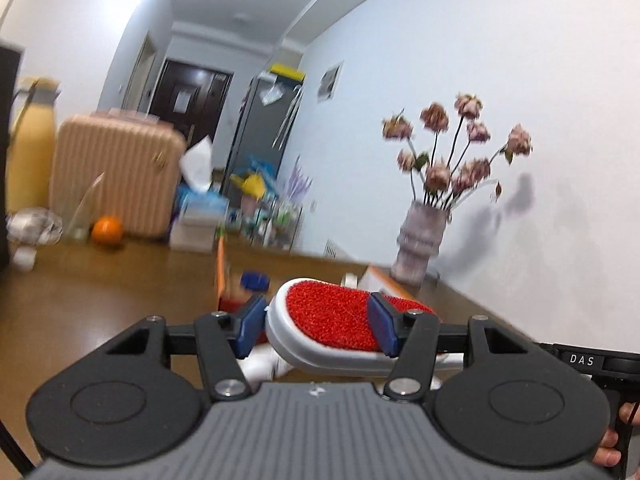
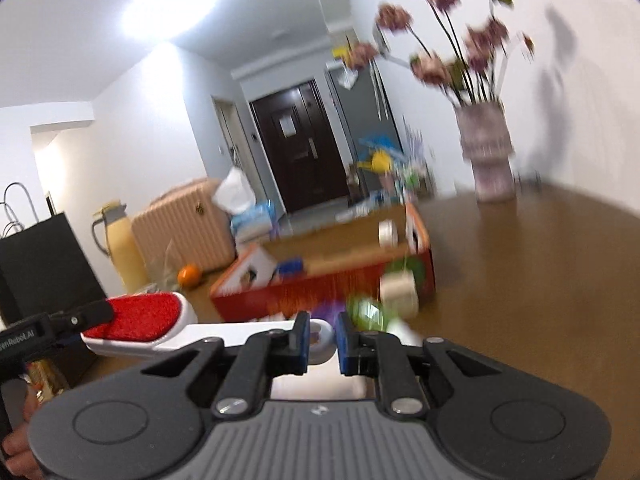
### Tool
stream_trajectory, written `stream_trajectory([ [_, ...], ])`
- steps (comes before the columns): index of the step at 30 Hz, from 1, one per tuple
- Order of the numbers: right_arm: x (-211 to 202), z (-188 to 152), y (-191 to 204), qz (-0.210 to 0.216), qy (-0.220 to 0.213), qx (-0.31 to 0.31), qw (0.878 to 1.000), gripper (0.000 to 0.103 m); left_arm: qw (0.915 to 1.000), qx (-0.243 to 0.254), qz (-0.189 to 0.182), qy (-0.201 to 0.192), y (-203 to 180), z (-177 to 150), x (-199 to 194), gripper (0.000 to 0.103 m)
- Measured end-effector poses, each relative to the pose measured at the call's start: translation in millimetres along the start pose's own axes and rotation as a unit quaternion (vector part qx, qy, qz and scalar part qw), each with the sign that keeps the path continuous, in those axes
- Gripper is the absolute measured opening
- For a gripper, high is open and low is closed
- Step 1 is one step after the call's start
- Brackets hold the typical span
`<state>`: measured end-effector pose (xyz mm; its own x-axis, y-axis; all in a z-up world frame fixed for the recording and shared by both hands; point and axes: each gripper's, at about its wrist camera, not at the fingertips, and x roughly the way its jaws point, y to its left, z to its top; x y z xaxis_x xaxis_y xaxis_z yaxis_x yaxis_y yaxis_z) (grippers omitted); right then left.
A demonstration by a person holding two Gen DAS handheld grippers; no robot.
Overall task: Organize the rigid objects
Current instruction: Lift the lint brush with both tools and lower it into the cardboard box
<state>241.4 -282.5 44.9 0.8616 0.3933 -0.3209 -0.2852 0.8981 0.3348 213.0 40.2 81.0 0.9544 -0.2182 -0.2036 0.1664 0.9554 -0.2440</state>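
Red bristle pad in a white plastic shell: lint brush held up off the brown counter, head clamped between the blue pads of the left tool, jaws partway closed and pressing on both sides of the head. Further right along the same brush, white handle running across to the right tool, jaws drawn nearly together on the ringed handle end, so brush carried at both ends, level and clear of the counter. Beyond the brush, open orange-red cardboard box resting on the counter, holding a roll of white tape, a blue item and blurred green and cream pieces too smeared to name. To the left at the back, an orange beside a ribbed pink suitcase and a yellow flask. Far right, near the white wall, ridged vase with pink flowers, standing upright, well apart from the box.
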Motion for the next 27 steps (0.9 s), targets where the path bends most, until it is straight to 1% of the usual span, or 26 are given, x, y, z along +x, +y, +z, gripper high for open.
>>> stream_trajectory([
  [4, 30.7, 41.2, 1.2, -0.018, -0.028, -0.027, 0.999, 0.015, 0.9997, 0.019, -0.002, -0.017, -2.4, 33.7, 41.8, 0.056],
  [7, 61.2, 68.4, -5.9, -0.016, -0.038, -0.022, 0.999, 0.015, 0.9994, 0.029, -0.003, -0.021, 1.5, 57.0, 78.8, 0.056],
  [10, 98.6, 93.1, -20.3, -0.008, -0.036, -0.003, 0.999, 0.015, 0.9996, 0.029, -0.005, 0.002, 13.5, 74.0, 123.0, 0.056],
  [14, 159.7, 115.7, -40.9, -0.007, -0.01, 0.016, 1.0, 0.015, 0.9991, 0.014, 0.001, 0.04, 33.3, 80.4, 189.4, 0.056],
  [17, 206.0, 121.1, -53.1, -0.015, 0.021, 0.016, 1.0, 0.015, 0.9976, -0.001, 0.009, 0.068, 50.6, 74.0, 233.6, 0.056],
  [21, 261.6, 117.3, -62.5, -0.03, 0.066, -0.009, 0.997, 0.015, 0.9943, -0.01, 0.015, 0.105, 72.8, 54.3, 279.0, 0.056],
  [22, 275.3, 115.1, -64.9, -0.036, 0.078, -0.018, 0.996, 0.015, 0.993, -0.005, 0.011, 0.117, 75.1, 47.1, 291.0, 0.053],
  [23, 284.7, 113.0, -66.7, -0.041, 0.088, -0.026, 0.995, 0.011, 0.9911, 0.001, 0.0, 0.133, 74.1, 40.5, 300.0, 0.048],
  [24, 295.4, 110.7, -69.5, -0.018, 0.104, -0.025, 0.994, 0.009, 0.9877, 0.005, -0.009, 0.156, 71.8, 32.6, 310.4, 0.045],
  [25, 301.2, 109.2, -70.0, 0.004, 0.121, -0.018, 0.992, 0.009, 0.9835, 0.014, -0.011, 0.18, 67.5, 24.0, 320.3, 0.045],
  [26, 308.7, 106.1, -66.5, 0.016, 0.138, -0.024, 0.99, 0.009, 0.9801, 0.027, -0.012, 0.196, 62.7, 16.5, 327.4, 0.045],
  [27, 313.3, 102.6, -60.8, 0.013, 0.141, -0.043, 0.989, 0.009, 0.9785, 0.038, -0.009, 0.202, 59.5, 10.7, 330.9, 0.045],
])
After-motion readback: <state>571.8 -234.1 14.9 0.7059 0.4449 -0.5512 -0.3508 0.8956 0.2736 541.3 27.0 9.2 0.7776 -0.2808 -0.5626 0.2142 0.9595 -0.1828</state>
